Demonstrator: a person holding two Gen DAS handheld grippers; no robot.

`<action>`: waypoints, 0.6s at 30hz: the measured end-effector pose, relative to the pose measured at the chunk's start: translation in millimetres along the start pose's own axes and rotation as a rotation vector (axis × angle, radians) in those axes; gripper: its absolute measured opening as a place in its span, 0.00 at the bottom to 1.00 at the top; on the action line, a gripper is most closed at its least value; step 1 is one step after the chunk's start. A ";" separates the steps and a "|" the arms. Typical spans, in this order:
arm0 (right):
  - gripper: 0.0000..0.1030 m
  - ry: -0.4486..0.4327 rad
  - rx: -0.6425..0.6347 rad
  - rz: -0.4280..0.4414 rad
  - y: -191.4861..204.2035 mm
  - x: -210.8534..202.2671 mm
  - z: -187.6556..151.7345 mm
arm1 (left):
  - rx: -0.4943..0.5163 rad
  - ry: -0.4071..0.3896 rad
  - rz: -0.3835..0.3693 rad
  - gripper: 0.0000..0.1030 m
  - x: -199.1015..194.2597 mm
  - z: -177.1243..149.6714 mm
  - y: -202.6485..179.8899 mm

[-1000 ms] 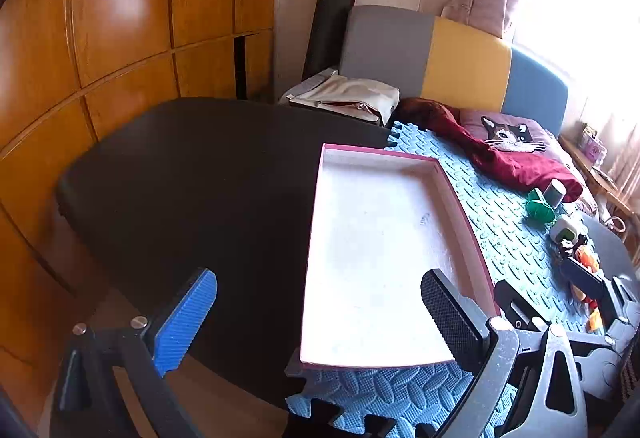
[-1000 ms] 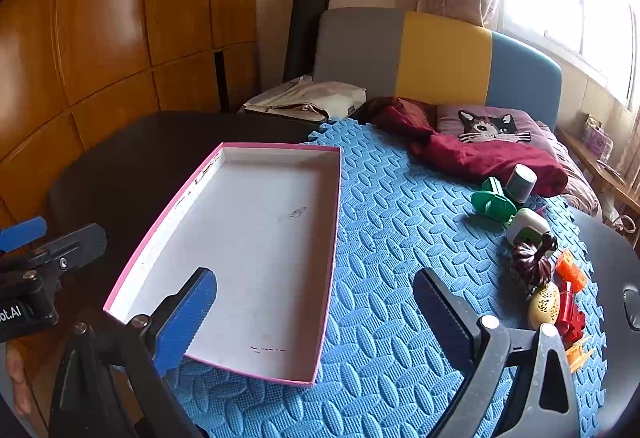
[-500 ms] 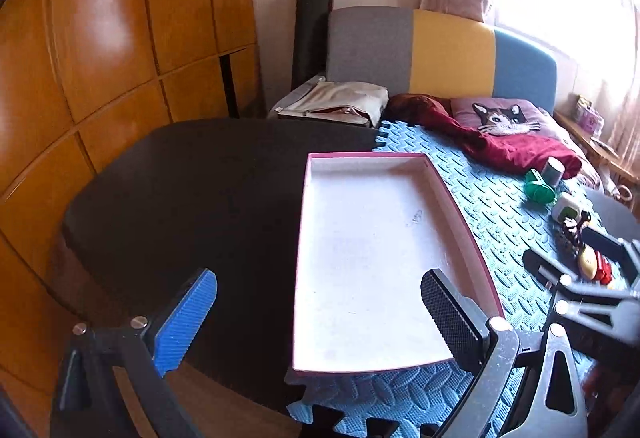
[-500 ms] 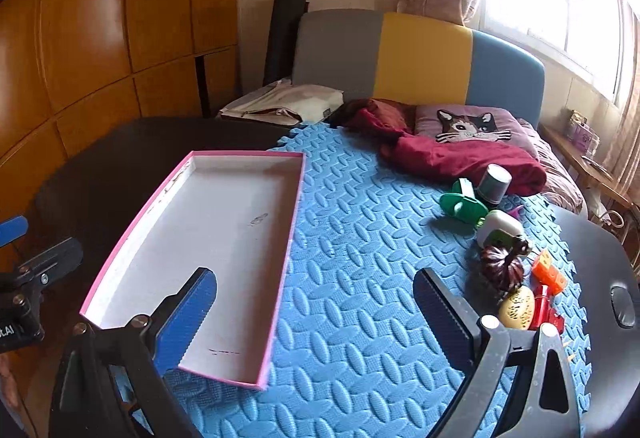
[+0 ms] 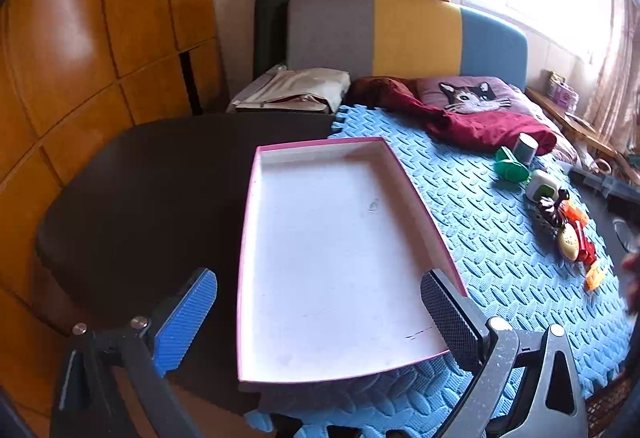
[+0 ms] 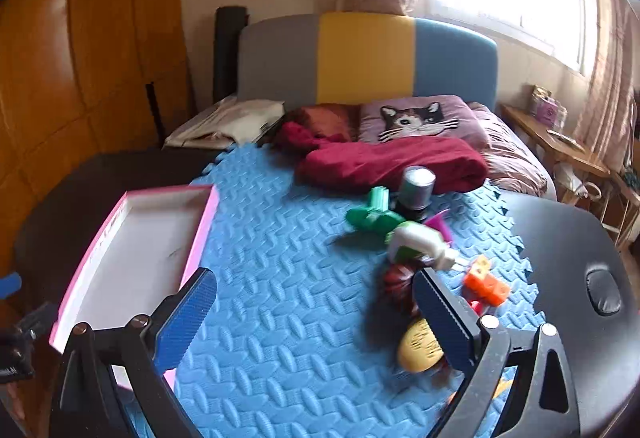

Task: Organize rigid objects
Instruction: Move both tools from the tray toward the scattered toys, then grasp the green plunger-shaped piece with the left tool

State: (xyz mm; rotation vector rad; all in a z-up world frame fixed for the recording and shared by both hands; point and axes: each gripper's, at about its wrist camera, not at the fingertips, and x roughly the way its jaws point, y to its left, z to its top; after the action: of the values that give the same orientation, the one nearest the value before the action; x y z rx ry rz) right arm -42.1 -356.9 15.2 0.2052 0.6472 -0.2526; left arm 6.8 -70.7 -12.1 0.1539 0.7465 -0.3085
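Pink-rimmed white tray (image 5: 332, 250) bare; toys (image 6: 412, 238) clustered on mat; both claws wide, holding nothing.

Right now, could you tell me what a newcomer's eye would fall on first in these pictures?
Probably the empty pink-edged white cardboard tray, lying at the left edge of the blue foam puzzle mat. Next, the cluster of small colourful plastic toys on the mat's right side, with the open right hand-held gripper just short of them.

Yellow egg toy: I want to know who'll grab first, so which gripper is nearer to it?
Right. The right gripper hangs open just above the egg, beside its right finger. The left gripper sits over the tray, well away from the egg.
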 end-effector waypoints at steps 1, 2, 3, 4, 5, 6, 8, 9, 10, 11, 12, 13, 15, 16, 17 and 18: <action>0.98 -0.021 0.031 0.013 -12.8 -2.6 5.0 | 0.018 -0.002 -0.005 1.00 1.0 1.6 -4.4; 0.98 -0.046 0.063 0.018 -27.6 -5.2 10.7 | 0.031 -0.005 -0.010 1.00 1.6 3.0 -7.8; 0.99 -0.065 0.089 0.009 -42.3 -6.2 15.6 | 0.041 -0.006 -0.017 1.00 2.1 4.8 -11.3; 1.00 -0.069 0.112 -0.010 -57.5 -4.1 20.2 | 0.050 -0.007 -0.033 1.00 2.8 7.4 -15.7; 1.00 -0.049 0.131 -0.032 -71.6 0.8 22.6 | 0.057 -0.007 -0.050 1.00 3.6 10.2 -19.8; 1.00 -0.016 0.162 -0.064 -89.3 8.8 23.5 | 0.065 -0.010 -0.065 1.00 4.4 13.4 -25.6; 1.00 -0.012 0.229 -0.103 -118.5 17.3 19.6 | 0.087 -0.010 -0.081 1.00 7.4 19.1 -37.0; 1.00 -0.024 0.251 -0.128 -130.4 19.1 16.4 | 0.098 -0.008 -0.089 1.00 9.5 21.7 -42.0; 1.00 -0.028 0.265 -0.157 -141.5 21.5 13.0 | 0.108 -0.001 -0.101 1.00 12.8 25.5 -48.7; 1.00 -0.025 0.281 -0.174 -151.1 24.6 8.7 | 0.115 0.006 -0.111 1.00 16.0 29.0 -54.4; 1.00 -0.016 0.307 -0.179 -160.7 28.4 2.4 | 0.125 0.015 -0.122 1.00 20.3 34.3 -62.4; 0.99 -0.010 0.333 -0.175 -170.0 31.7 -3.1 | 0.137 0.018 -0.128 1.00 23.7 38.0 -68.5; 0.98 0.038 0.384 -0.168 -181.9 38.9 -12.2 | 0.162 0.025 -0.144 0.99 31.5 47.7 -84.2; 0.96 0.048 0.404 -0.150 -185.9 40.2 -12.5 | 0.171 0.029 -0.152 0.98 36.1 52.7 -91.8; 0.95 0.032 0.413 -0.133 -188.1 38.2 -11.7 | 0.180 0.032 -0.165 0.98 40.4 57.3 -99.3; 0.95 0.021 0.414 -0.130 -189.8 35.0 -11.6 | 0.189 0.038 -0.181 0.98 46.1 62.0 -107.7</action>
State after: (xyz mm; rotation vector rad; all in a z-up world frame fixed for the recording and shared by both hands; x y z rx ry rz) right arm -77.6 -539.9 -36.2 0.5643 0.6248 -0.5106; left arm 43.0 -197.8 -1.9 0.2725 0.7696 -0.5502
